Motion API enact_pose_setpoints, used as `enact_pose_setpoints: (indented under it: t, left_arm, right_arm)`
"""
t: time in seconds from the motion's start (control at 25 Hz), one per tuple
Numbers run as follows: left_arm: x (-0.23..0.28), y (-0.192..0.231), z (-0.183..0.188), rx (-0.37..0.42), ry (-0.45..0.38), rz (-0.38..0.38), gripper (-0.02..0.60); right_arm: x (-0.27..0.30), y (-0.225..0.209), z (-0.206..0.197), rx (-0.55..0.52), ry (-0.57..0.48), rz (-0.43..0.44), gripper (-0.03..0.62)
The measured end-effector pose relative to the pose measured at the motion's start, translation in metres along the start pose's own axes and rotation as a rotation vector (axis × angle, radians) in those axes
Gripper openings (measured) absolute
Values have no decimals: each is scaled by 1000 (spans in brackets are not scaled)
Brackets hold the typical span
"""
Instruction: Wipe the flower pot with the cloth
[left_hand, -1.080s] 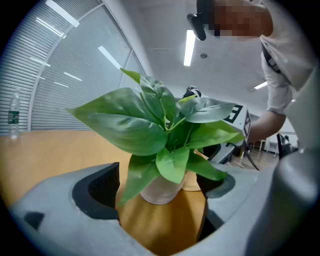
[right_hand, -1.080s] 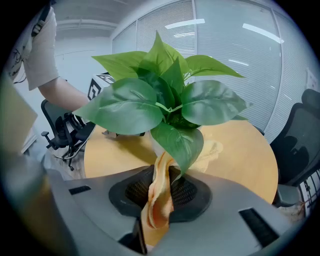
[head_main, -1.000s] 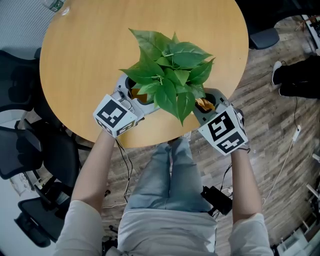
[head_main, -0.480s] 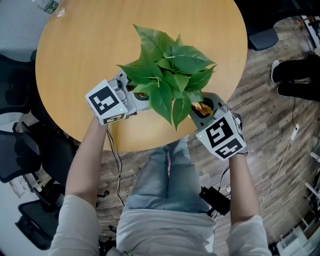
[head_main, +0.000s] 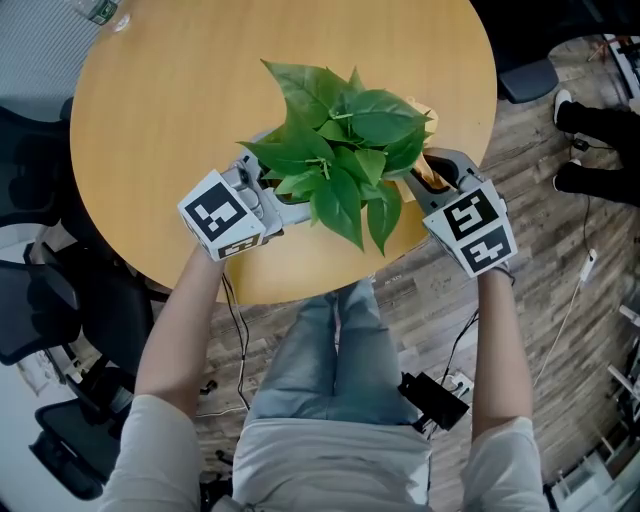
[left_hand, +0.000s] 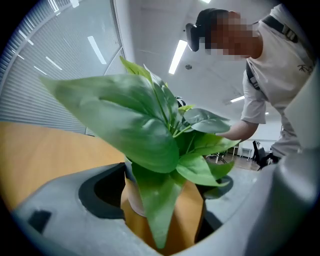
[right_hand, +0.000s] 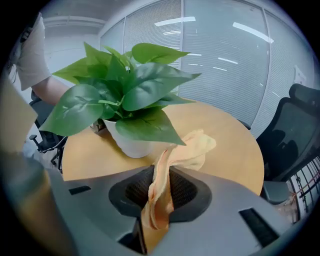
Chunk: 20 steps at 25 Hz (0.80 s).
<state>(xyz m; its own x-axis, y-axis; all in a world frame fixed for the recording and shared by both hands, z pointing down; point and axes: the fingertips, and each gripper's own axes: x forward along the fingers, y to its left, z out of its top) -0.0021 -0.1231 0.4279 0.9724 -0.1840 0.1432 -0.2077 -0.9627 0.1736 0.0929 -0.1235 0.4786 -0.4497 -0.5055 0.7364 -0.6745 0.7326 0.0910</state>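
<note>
While the right gripper (head_main: 440, 175) clenches a yellow-orange cloth (right_hand: 170, 165) between its jaws, the loose end of that cloth flops forward over the round wooden counter (head_main: 170, 110) toward the white flower pot (right_hand: 131, 142). A leaf lies across that spot in the right gripper view, so whether cloth and pot touch cannot be told. The pot stands upright on the counter, on the half nearer the person, and the green leafy plant (head_main: 340, 140) growing in it spreads wide enough to largely hide the pot in the head view. From the pot's other side the left gripper (head_main: 268, 188) reaches in with its jaws set wide and the pot between them. They have just been closing a little, yet bare counter shows between the pot and the jaw at the right of the left gripper view, so the pot is not gripped. The two grippers flank the plant, one on each side.
</note>
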Motion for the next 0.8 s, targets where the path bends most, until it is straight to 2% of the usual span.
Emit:
enact_pose_setpoints:
  t: [0.32, 0.8]
  left_arm:
    - [1, 0, 2, 2, 6, 32, 439]
    - [3, 0, -1, -13, 9, 93, 440]
  right_arm:
    - [11, 18, 34, -152, -12, 59, 77]
    - [8, 25, 27, -146, -12, 70, 77]
